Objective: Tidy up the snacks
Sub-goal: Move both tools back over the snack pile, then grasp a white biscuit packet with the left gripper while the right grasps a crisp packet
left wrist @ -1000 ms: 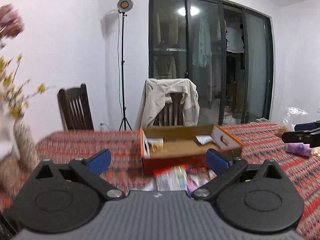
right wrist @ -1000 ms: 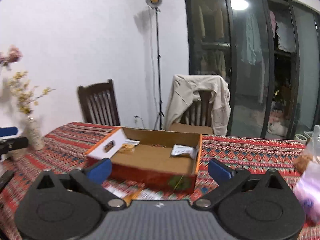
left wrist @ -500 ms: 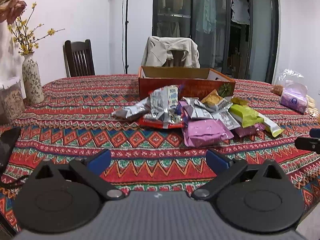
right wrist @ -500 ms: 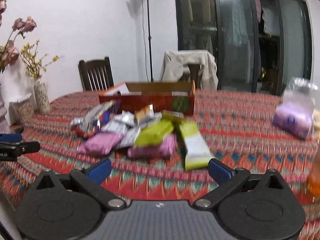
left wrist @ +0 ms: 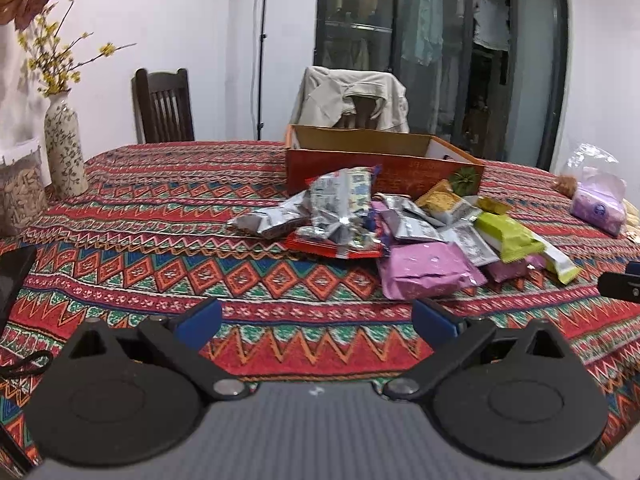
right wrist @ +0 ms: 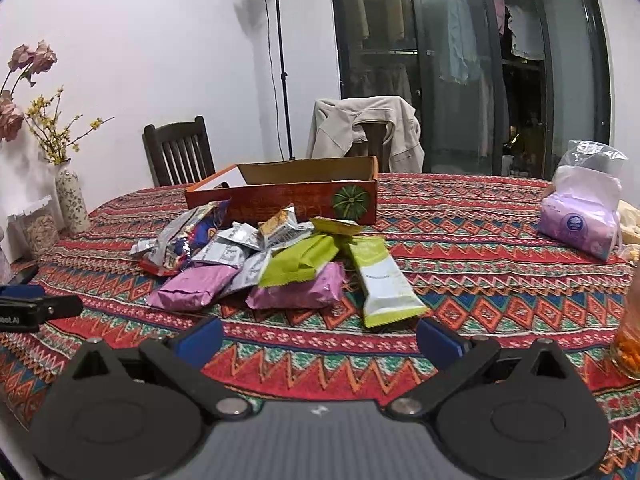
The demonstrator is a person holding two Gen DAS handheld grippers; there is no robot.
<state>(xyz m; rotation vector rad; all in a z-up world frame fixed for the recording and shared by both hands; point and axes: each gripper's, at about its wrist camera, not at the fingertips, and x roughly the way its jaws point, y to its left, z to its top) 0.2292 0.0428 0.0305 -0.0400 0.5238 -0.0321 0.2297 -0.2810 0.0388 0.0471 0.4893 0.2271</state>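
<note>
A pile of snack packets lies on the patterned tablecloth in front of an open orange cardboard box [left wrist: 384,168] [right wrist: 288,200]. The pile holds a pink packet [left wrist: 424,270] [right wrist: 196,284], a lime green packet [left wrist: 508,236] [right wrist: 300,260], a long green-white packet [right wrist: 382,280] and silver packets [left wrist: 340,208] [right wrist: 224,250]. My left gripper [left wrist: 316,320] is open and empty, low over the table's near edge, short of the pile. My right gripper [right wrist: 318,334] is open and empty, also short of the pile.
A flower vase [left wrist: 64,148] [right wrist: 72,200] and a jar [left wrist: 20,200] stand at the left. A bag with purple tissues [left wrist: 598,206] [right wrist: 580,216] sits at the right. An orange-filled cup [right wrist: 630,336] is at the right edge. Chairs [right wrist: 178,152] stand behind the table.
Both grippers have dropped from above the box and pulled back toward the near table edge, level with the snack pile. Both stay open and empty.
</note>
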